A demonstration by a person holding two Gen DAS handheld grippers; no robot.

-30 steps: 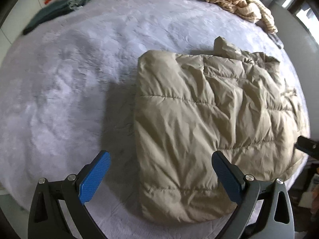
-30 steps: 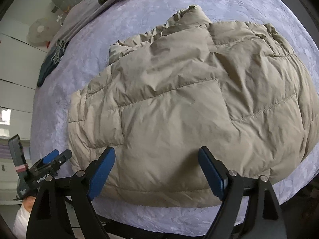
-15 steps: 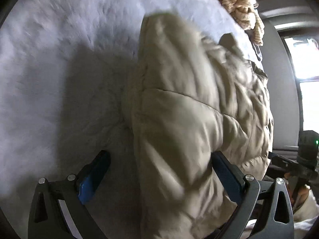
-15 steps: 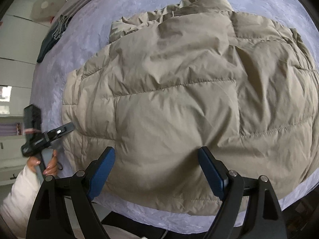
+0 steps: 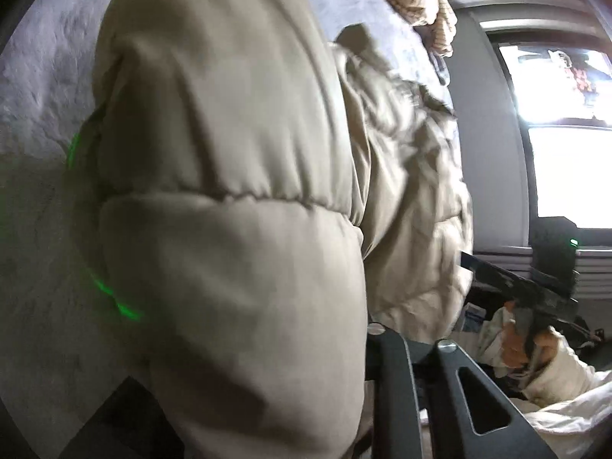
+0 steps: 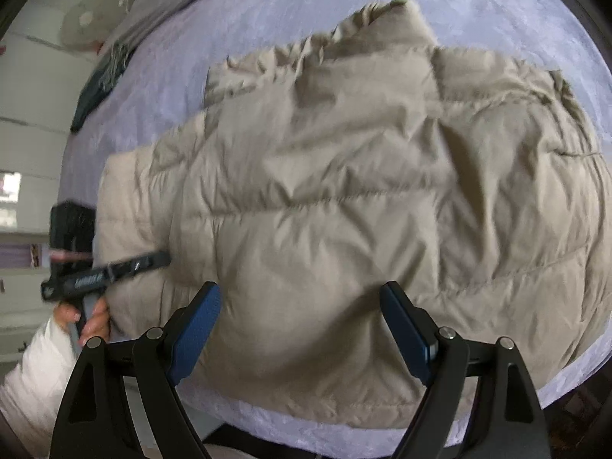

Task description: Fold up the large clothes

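On the lavender bedspread, your beige puffer jacket lies collar away from you, its left edge apparently pinched by your just-closed left gripper, right gripper spread wide above.

The only lettering is a white printed word along the dark arm of the left gripper, at the left middle of the right wrist view, and it is too blurred to read. A small green light glows on the black box at the right of the left wrist view.
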